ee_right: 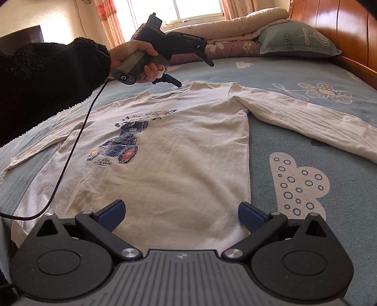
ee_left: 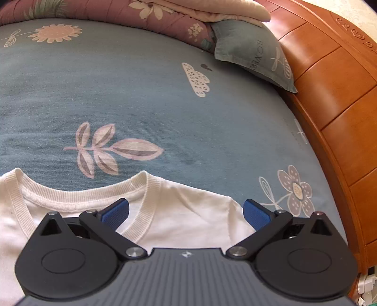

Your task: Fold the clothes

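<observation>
On the bed, over a blue-grey sheet printed with flowers and leaves, a white long-sleeved shirt lies flat with its front up, and a dark printed picture with some letters shows on the chest. One sleeve is stretched out to the side toward the wooden headboard; the other sleeve lies along the opposite side, partly under a black cable. The right gripper is low at the bottom hem of the shirt, its jaws standing wide, with the blue pads apart and nothing between them. The left gripper is at the other end of the shirt, over the ribbed collar and the shoulder, and its jaws are wide too, with no cloth caught. From the right wrist view this left gripper is seen from the side, raised above the neckline, held by a hand that comes out of a black fleecy sleeve. At the head of the bed a blue-grey pillow with the word FLOWERS leans against the headboard, and beside it is a folded mauve quilt with a cream blanket on top. Behind them, a bright window with orange curtains is visible.
</observation>
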A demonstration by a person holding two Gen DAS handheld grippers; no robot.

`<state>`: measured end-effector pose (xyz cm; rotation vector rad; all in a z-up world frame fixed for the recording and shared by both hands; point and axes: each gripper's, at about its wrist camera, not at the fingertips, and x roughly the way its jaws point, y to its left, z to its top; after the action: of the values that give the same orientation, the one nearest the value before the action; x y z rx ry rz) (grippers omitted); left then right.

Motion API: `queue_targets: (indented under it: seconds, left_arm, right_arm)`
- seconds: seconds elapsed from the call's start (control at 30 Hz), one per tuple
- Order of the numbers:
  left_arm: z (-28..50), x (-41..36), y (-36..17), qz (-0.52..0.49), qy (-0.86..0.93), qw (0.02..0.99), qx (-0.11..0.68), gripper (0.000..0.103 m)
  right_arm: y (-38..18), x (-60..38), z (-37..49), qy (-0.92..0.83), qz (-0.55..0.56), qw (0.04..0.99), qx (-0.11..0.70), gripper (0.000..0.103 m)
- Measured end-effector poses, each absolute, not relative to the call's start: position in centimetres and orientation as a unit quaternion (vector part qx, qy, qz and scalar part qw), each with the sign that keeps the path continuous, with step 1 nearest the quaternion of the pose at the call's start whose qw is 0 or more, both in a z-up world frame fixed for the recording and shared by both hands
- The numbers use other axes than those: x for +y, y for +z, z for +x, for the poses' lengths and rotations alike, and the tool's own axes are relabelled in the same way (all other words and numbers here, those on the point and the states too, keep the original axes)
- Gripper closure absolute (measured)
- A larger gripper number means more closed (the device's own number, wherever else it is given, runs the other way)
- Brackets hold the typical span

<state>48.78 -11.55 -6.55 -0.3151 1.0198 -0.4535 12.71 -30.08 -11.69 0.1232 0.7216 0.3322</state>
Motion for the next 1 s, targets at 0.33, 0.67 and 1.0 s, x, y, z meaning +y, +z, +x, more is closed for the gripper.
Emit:
queue_targets:
  seconds: [0.33, 0.67, 1.0]
  left_arm:
    - [42.3, -16.7, -8.3, -0.126, -0.303, 0.767, 0.552, 0.001]
    - [43.6, -17.8, -9.0, -0.191, -0.278, 0.774, 0.536, 0.001]
    - [42.2, -21.1, -10.6, -0.206, -0.308, 0.755, 0.541, 0.001]
  right_arm:
    - [-11.5, -29.7, 12.4, 0.156, 0.042, 0.924, 0.347, 0.000]
    - [-11.4, -29.8, 12.4, 0.160, 0.048, 0.922, 0.348, 0.000]
    - [-11.5, -29.7, 12.5, 0.165, 0.043, 0.920, 0.354, 0.000]
